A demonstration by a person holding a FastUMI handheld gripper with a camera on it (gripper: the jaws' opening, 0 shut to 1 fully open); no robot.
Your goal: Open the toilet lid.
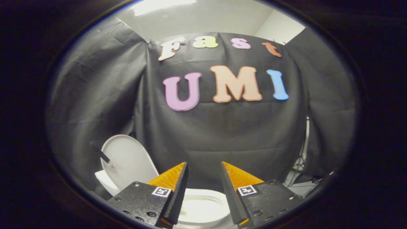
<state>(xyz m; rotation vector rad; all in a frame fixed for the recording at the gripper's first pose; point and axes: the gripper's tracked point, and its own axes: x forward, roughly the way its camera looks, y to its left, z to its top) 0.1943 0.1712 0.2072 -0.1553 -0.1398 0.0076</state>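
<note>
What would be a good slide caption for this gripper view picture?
Toilet lid stands raised against the black cloth wall; the open gripper hovers above the bowl, holding nothing.

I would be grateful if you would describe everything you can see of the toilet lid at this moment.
The toilet lid is a white, smooth, oval panel that looks like plastic. It is raised, standing nearly upright and leaning back toward the black cloth wall, above the white toilet bowl. A small dark tab sticks out at its outer edge. It stands off to one side of the gripper, whose fingers are apart, hold nothing and do not touch it.
</note>
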